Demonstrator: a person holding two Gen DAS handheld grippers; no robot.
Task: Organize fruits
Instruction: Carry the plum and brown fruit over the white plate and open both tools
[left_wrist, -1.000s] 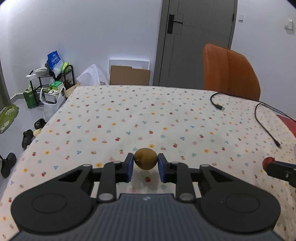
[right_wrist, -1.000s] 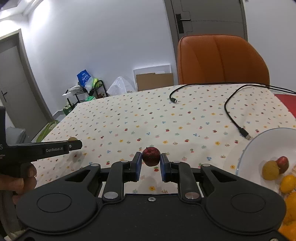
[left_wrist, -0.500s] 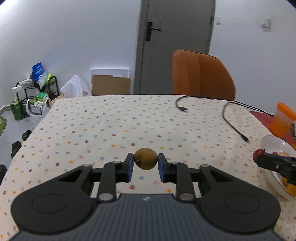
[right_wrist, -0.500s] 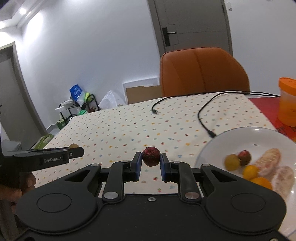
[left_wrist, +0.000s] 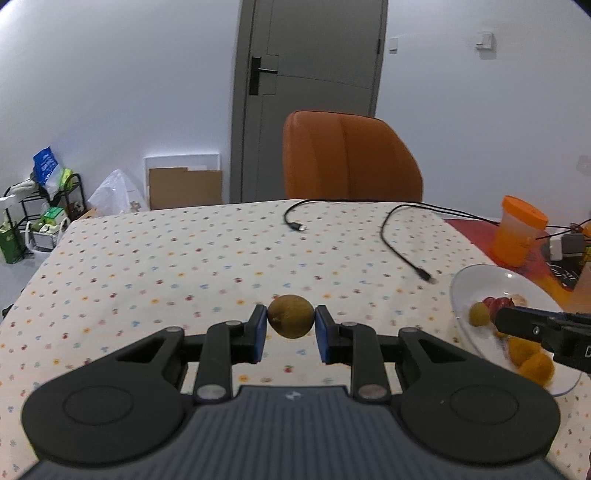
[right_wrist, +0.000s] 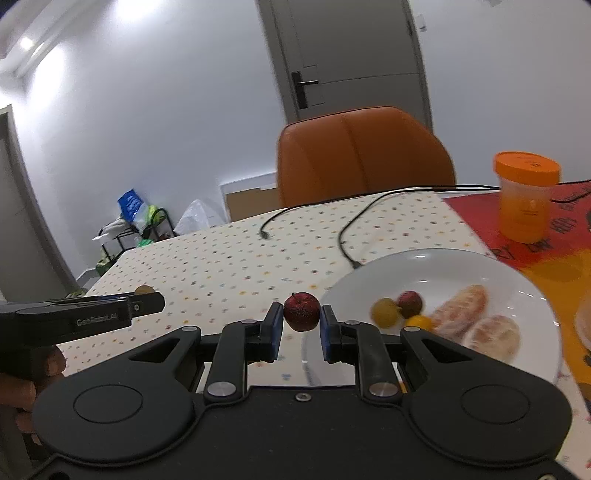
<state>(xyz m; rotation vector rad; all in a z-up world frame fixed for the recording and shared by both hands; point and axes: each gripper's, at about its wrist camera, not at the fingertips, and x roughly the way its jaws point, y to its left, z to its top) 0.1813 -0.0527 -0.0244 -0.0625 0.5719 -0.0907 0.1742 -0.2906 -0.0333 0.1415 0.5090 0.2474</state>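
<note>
The left tool (left_wrist: 291, 322) is closed on a brown kiwi-like fruit (left_wrist: 290, 316), its blue pads pressing the fruit from both sides above the bench (left_wrist: 184, 266) with the dotted cloth. The right tool (right_wrist: 301, 318) is closed in the same way on a small red fruit (right_wrist: 301, 311) with a short stem, held just beside the near left rim of a white plate (right_wrist: 480, 266). On the plate lie a yellow-green fruit (right_wrist: 385, 312), a dark red fruit (right_wrist: 410, 303), a small orange fruit (right_wrist: 419, 322) and two peeled citrus pieces (right_wrist: 476, 317). In the left wrist view the right tool reaches over the plate from the right. An orange-lidded cup (right_wrist: 526, 199) stands on a red mat beyond the plate. Two black cables (left_wrist: 399, 240) lie on the cloth, and an orange chair (left_wrist: 351, 158) stands at the far edge.
</note>
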